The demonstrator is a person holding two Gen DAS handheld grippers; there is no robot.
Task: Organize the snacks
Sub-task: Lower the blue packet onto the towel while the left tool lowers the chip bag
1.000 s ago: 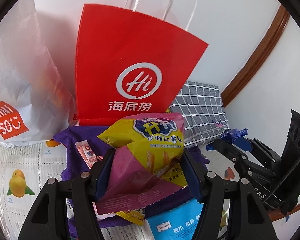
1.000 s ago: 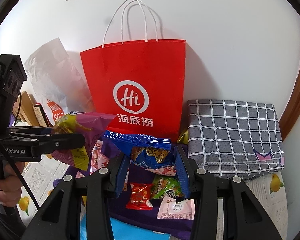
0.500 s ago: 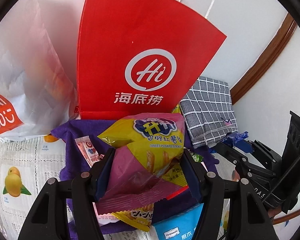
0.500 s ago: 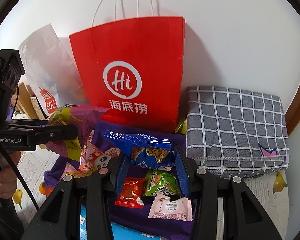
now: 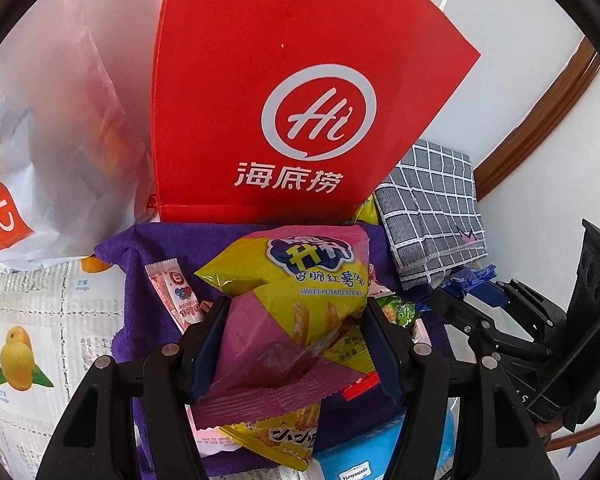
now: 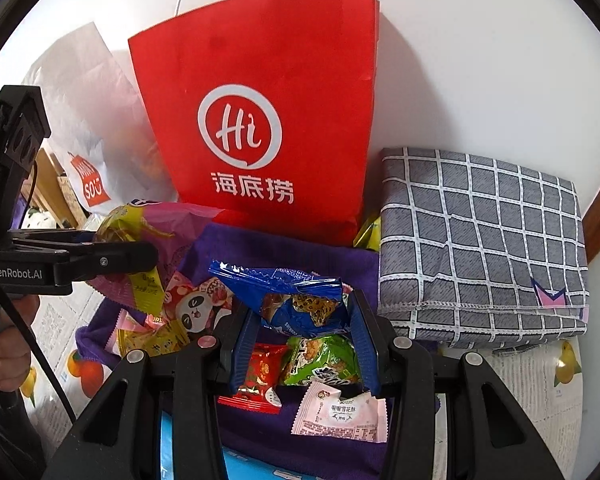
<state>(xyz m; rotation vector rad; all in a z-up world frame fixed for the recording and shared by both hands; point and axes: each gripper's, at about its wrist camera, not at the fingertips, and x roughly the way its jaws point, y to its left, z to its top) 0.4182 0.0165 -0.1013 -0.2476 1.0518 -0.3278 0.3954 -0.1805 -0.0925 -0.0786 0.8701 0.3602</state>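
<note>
red bag [image 5: 292,92] reads "hi"; snack pack [image 5: 300,292] "sweet potato sticks".

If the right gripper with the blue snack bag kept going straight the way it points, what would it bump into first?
Probably the purple cloth at the foot of the red paper bag. The right gripper tilts downward, though depth is hard to judge.

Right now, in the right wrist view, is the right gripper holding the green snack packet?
No, the right gripper is shut on the blue snack bag, while the green packet lies below on the purple cloth.
</note>
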